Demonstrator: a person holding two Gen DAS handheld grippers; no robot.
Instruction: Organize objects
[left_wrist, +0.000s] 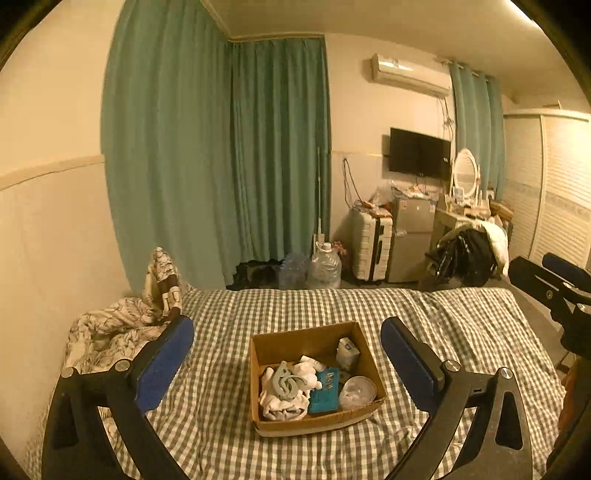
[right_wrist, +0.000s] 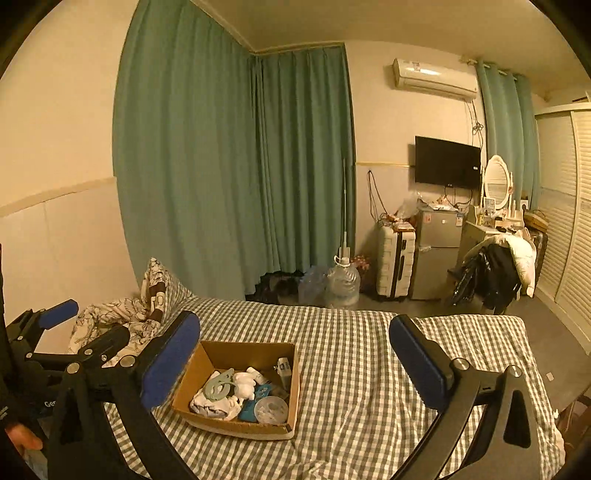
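An open cardboard box (left_wrist: 258, 365) sits on the checked bed (left_wrist: 443, 325); it also shows in the right wrist view (right_wrist: 192, 373). Inside lie white cloth (left_wrist: 284, 402), a pale blue-grey plastic clip (left_wrist: 286, 382), a teal packet (left_wrist: 325, 391), a clear round lid (left_wrist: 357, 392) and a small white carton (left_wrist: 348, 352). My left gripper (left_wrist: 287, 354) is open and empty, held above the box with the box between its fingers in view. My right gripper (right_wrist: 294, 354) is open and empty, to the right of the box above the bedsheet.
A patterned quilt and pillow (left_wrist: 122, 317) are bunched at the bed's left. Beyond the bed stand water jugs (left_wrist: 324, 267), a suitcase (left_wrist: 371, 245), a small fridge (left_wrist: 412, 236), a chair with clothes (left_wrist: 469, 254) and green curtains (left_wrist: 221, 166).
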